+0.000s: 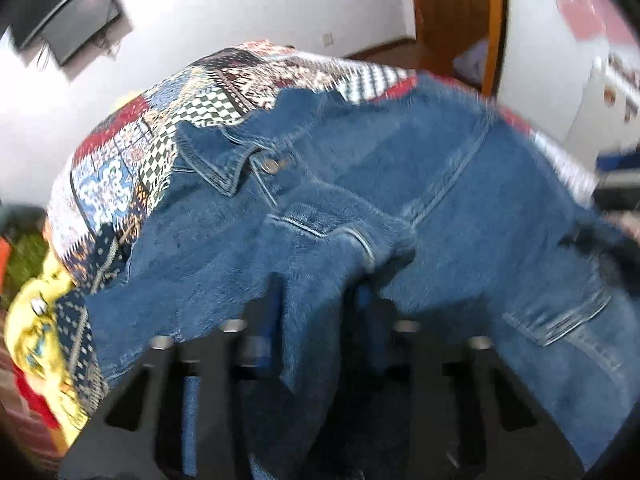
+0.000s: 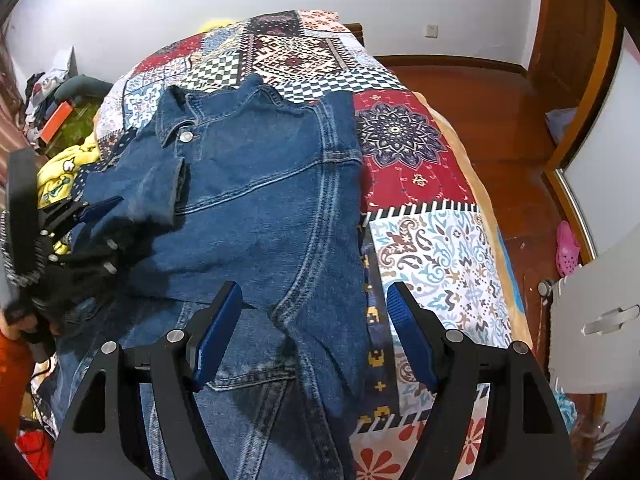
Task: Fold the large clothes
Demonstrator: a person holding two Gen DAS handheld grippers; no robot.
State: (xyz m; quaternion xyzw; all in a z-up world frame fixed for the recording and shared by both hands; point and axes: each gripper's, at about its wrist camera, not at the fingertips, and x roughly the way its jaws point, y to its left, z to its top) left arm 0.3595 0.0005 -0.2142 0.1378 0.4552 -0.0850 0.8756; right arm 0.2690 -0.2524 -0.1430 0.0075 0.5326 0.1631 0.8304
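A blue denim jacket (image 2: 256, 200) lies on the patchwork bedspread (image 2: 424, 216), collar and metal button toward the far end, one sleeve folded across its front. My left gripper (image 1: 320, 300) is shut on a fold of the jacket's denim (image 1: 316, 280), which bunches up between its fingers; in the right wrist view it sits at the jacket's left edge (image 2: 96, 216). My right gripper (image 2: 314, 300) is open and empty, hovering above the jacket's lower right edge.
A yellow printed garment (image 2: 60, 176) lies at the bed's left side, with clutter beyond. Wooden floor (image 2: 500, 92), a pink shoe (image 2: 568, 248) and a white cabinet (image 2: 592, 312) are to the right. A wall-mounted screen (image 1: 72, 20) hangs ahead.
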